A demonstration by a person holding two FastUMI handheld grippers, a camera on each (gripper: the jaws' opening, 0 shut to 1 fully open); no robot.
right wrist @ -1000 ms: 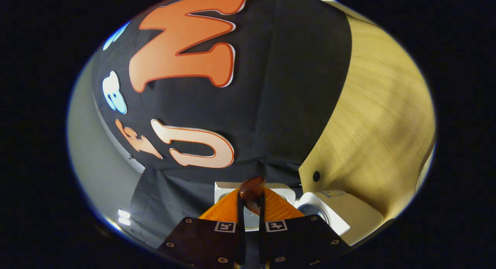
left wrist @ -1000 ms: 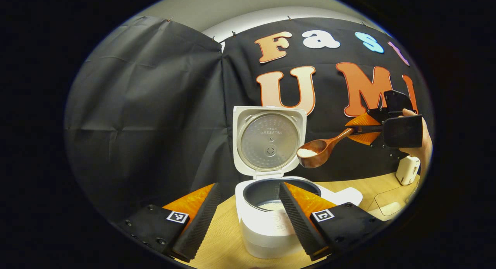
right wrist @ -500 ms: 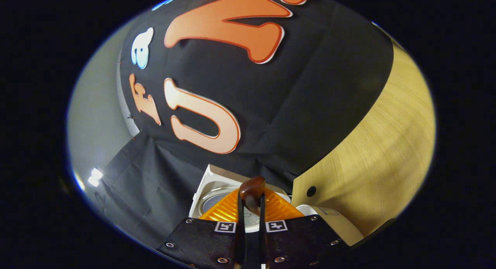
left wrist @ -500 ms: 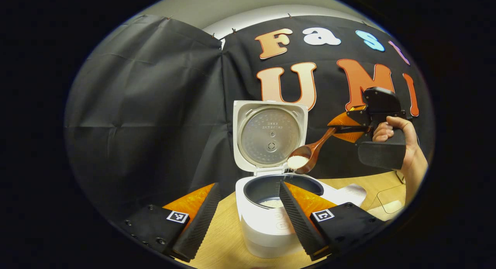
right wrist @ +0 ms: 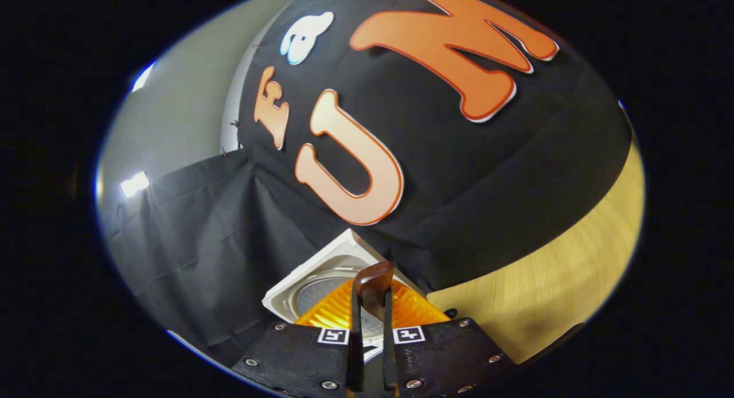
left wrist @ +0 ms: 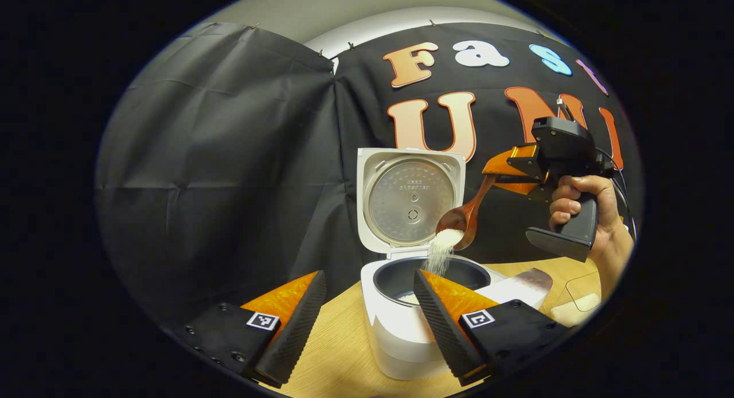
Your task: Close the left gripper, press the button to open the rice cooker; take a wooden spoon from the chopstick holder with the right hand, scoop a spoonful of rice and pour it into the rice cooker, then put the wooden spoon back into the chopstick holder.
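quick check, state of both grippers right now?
Left gripper: open, holding nothing, fingers either side of the rice cooker.
Right gripper: shut on the wooden spoon, tipping rice into the cooker.

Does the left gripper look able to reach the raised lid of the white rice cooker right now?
Probably yes. The left gripper is open and empty, and the raised lid stands ahead of it. The brown wooden spoon pouring rice is off to the lid's side, not in the way.
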